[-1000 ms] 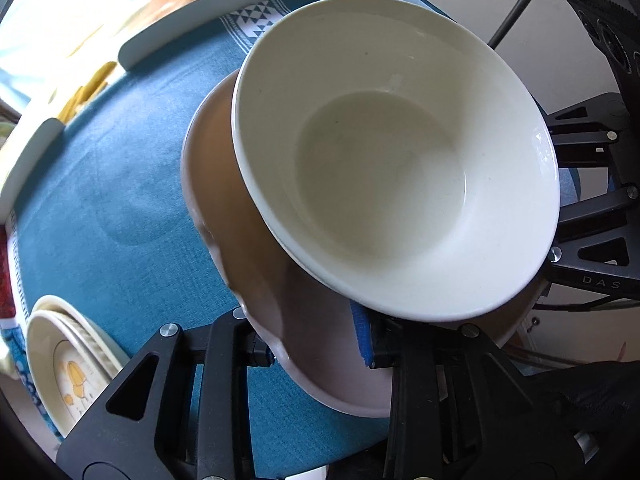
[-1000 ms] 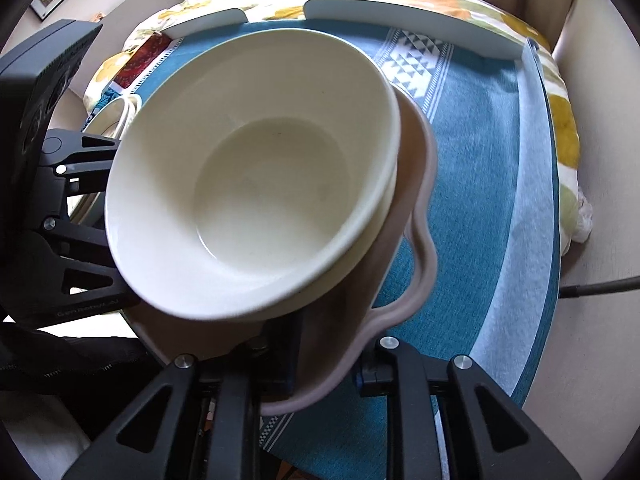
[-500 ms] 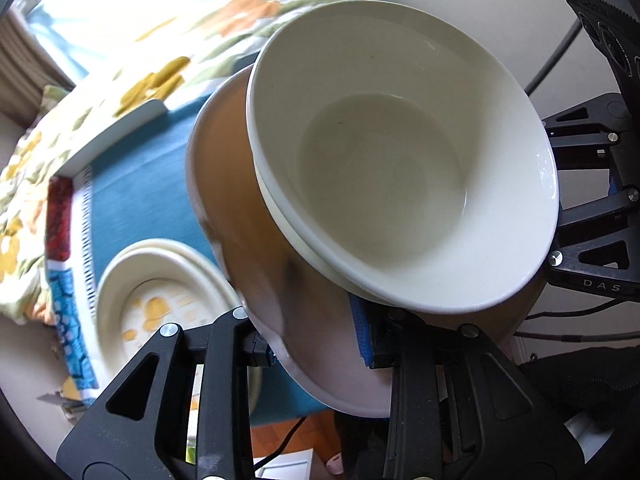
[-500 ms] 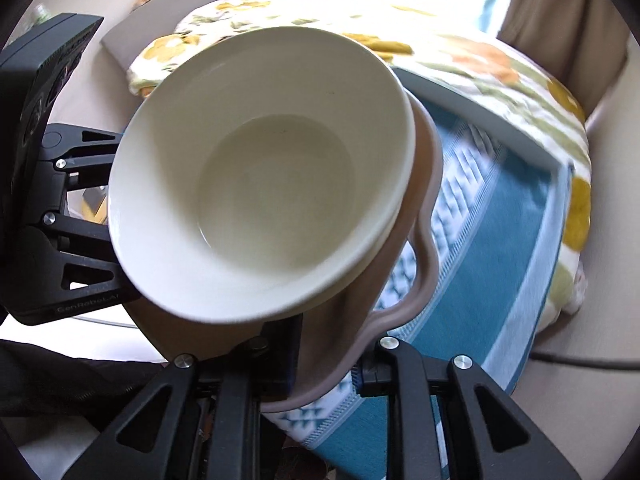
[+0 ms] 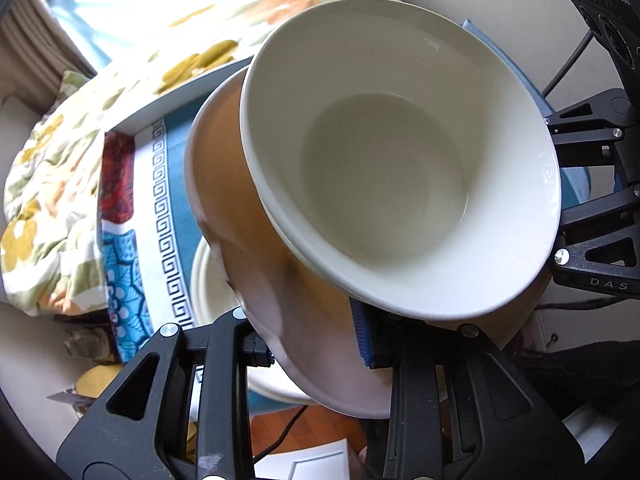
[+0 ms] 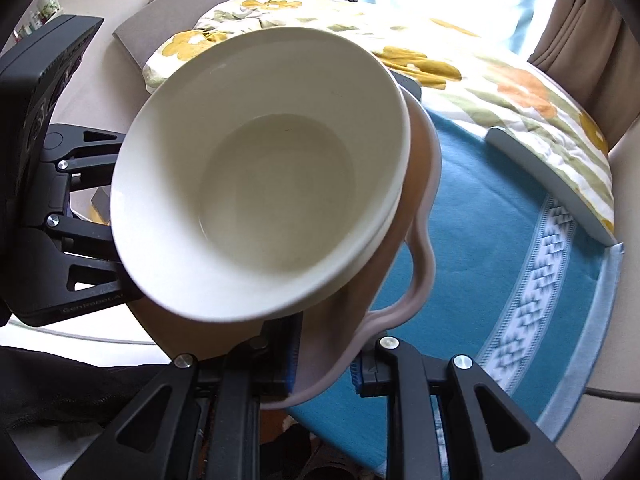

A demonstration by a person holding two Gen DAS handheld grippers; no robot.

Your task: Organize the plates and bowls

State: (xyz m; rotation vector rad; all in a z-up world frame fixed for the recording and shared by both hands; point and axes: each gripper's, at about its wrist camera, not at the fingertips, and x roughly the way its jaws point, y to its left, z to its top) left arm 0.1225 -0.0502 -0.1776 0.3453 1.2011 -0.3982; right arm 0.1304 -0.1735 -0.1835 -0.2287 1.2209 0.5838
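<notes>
Presently, in the left wrist view, the left tool is clamped on the near rim of the pink wavy-edged bowl, one finger outside the wall and the blue-padded finger inside. The white bowl sits nested in it, and a second white rim shows just beneath the first, so there may be two white bowls; I cannot tell for certain. The stack is held tilted and clear of the blue cloth. A second ago this view showed the blue cloth filling the space under the stack. Now the cloth's patterned border and the floral bedding beyond it are in sight, and the cream plate stack lies directly under the pink bowl's near edge, partly hidden by it. The opposite tool appears at the right edge, gripping the far side.

In the right wrist view, the right tool is closed on the pink bowl's scalloped rim, which passes between its fingers. The white bowl fills the frame centre. The blue cloth has dropped lower and to the right compared with a second ago, and more bedding is visible.

Judgement: the nested bowls have been lifted and carried sideways toward the plate stack. The transport step appears well advanced; lowering and release are not yet done. The tilt could let the white bowl slide.
</notes>
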